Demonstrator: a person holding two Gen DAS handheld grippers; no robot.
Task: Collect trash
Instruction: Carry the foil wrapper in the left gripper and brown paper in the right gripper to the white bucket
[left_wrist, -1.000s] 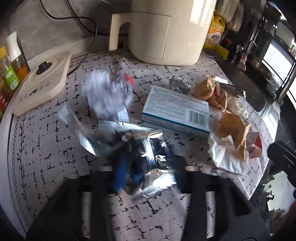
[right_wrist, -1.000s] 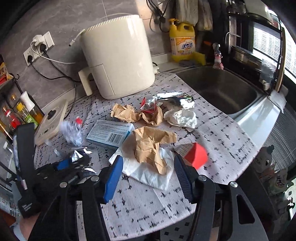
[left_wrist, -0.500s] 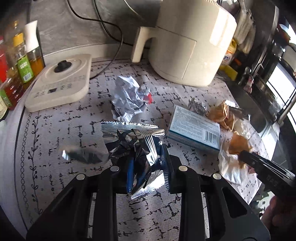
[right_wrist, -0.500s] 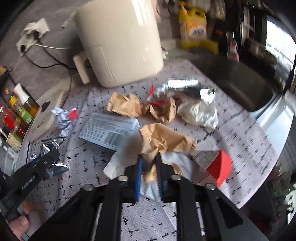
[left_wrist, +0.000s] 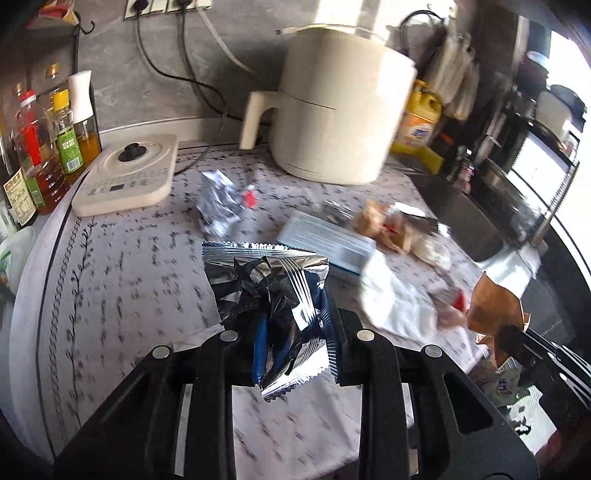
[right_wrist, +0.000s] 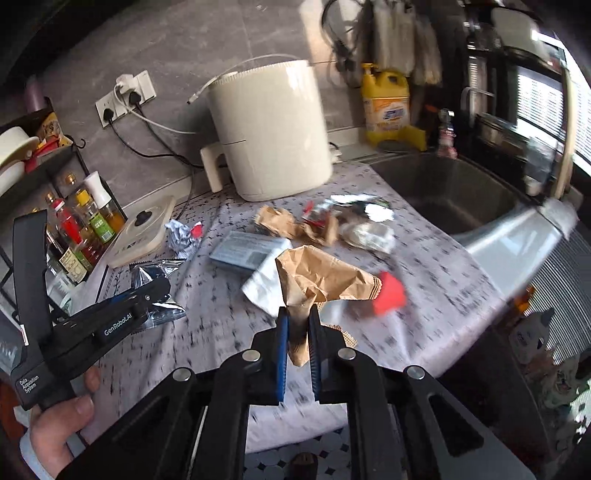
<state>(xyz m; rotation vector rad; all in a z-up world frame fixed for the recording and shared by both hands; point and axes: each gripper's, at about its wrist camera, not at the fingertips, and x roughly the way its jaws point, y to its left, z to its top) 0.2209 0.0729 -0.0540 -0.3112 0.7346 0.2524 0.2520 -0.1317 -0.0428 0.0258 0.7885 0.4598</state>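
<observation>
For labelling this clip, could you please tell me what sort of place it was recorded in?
Most likely a home kitchen counter: a sink is set into the worktop, a cream air fryer stands plugged in by the wall, and oil and sauce bottles line the edge beside a yellow detergent jug.

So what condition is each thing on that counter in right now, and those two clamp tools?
left gripper: shut on the foil wrapper
foil wrapper: crumpled, torn open, held
right gripper: shut on the brown paper bag
brown paper bag: crumpled, held above the cloth
white tissue: rumpled, lying on the cloth
blue box: closed, lying flat
small foil ball: scrunched up, untouched
air fryer: upright, drawer shut
</observation>
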